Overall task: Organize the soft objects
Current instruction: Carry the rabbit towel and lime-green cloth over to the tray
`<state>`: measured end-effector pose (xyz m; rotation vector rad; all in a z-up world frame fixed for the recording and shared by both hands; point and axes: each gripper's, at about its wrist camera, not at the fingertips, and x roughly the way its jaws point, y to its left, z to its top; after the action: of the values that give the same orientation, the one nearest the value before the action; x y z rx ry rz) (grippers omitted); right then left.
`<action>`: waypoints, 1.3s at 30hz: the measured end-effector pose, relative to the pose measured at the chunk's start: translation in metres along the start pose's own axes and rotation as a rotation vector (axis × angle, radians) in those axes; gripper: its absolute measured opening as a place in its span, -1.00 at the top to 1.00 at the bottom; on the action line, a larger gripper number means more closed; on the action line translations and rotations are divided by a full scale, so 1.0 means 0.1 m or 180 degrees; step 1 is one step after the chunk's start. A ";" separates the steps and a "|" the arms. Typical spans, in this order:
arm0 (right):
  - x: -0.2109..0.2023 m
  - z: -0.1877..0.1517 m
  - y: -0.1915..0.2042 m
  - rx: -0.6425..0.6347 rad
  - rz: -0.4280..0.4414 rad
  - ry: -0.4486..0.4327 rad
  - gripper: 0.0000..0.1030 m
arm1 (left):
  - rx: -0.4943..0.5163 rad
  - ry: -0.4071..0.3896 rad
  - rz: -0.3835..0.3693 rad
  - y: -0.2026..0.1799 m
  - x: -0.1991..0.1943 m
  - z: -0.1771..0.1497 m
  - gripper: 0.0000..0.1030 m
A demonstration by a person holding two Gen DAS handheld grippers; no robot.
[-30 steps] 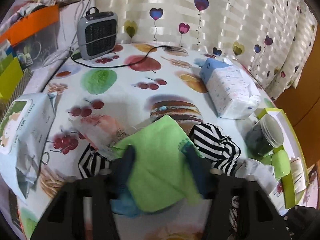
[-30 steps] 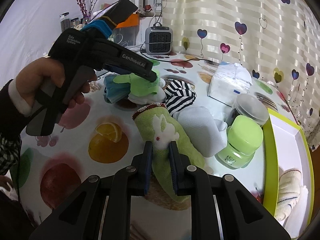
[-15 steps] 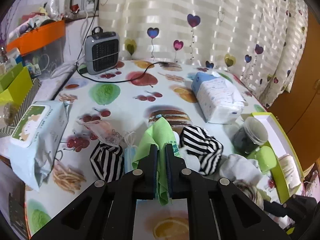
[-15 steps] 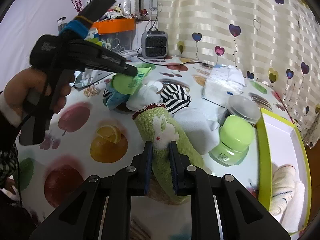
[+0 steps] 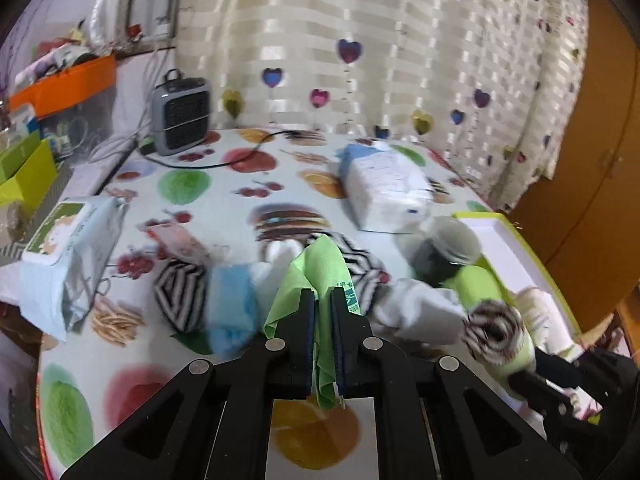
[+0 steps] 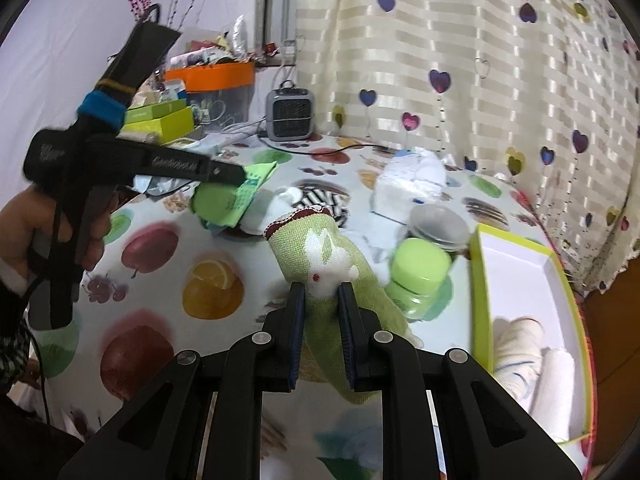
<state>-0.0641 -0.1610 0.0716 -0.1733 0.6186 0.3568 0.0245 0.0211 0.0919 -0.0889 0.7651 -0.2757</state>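
Note:
My left gripper (image 5: 322, 298) is shut on a bright green cloth (image 5: 316, 276) and holds it above the table; it also shows in the right wrist view (image 6: 236, 174) with the cloth (image 6: 224, 204) hanging from it. My right gripper (image 6: 322, 296) is shut on a green sock with a white rabbit (image 6: 320, 256), lifted over the table. On the table lie striped socks (image 5: 182, 296), a blue cloth (image 5: 232, 304) and white socks (image 5: 416, 312). A yellow-green tray (image 6: 480, 276) at the right holds rolled white socks (image 6: 520, 344).
A grey heater (image 5: 180, 116) with its cable stands at the back. A tissue pack (image 5: 388, 188), a wipes pack (image 5: 68, 248), a dark jar (image 6: 440, 228) and a green-lidded jar (image 6: 420, 264) sit on the table. Curtains hang behind.
My left gripper closed on the green cloth and lifted it off the pile, up and to the right. My right gripper raised the rabbit sock slightly toward the tray.

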 end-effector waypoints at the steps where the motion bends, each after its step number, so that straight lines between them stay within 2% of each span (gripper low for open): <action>1: -0.02 0.00 -0.03 0.0020 -0.0033 -0.0006 0.66 | 0.0030 -0.0007 -0.0038 -0.05 -0.02 0.00 0.85; 12: -0.45 -0.03 -0.62 0.0302 -0.0667 -0.0126 0.66 | 0.0438 -0.0151 -0.0612 -0.91 -0.11 0.19 0.85; 18: -0.59 -0.13 -1.00 0.0447 -0.1019 -0.0002 0.66 | 0.0622 -0.0102 -0.0862 -1.34 0.02 0.25 0.85; 22: -0.61 -0.18 -1.17 0.0525 -0.1140 0.0075 0.66 | 0.0736 -0.0027 -0.0964 -1.56 0.12 0.24 0.85; 35: -0.31 -0.34 -1.64 0.0764 -0.1180 0.0429 0.66 | 0.0853 0.0210 -0.1138 -2.09 0.64 0.24 0.85; 37: -0.24 -0.36 -1.70 0.0788 -0.1185 0.0473 0.66 | 0.0974 0.0162 -0.1102 -2.19 0.72 0.24 0.85; 39: -0.18 -0.38 -1.74 0.0799 -0.1177 0.0515 0.66 | 0.1016 0.0274 -0.1126 -2.27 0.87 0.23 0.85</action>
<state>-0.0324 -0.3370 0.0607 -0.0731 0.7691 -0.0941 0.0517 -0.2216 0.0910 0.0916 0.7801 -0.7382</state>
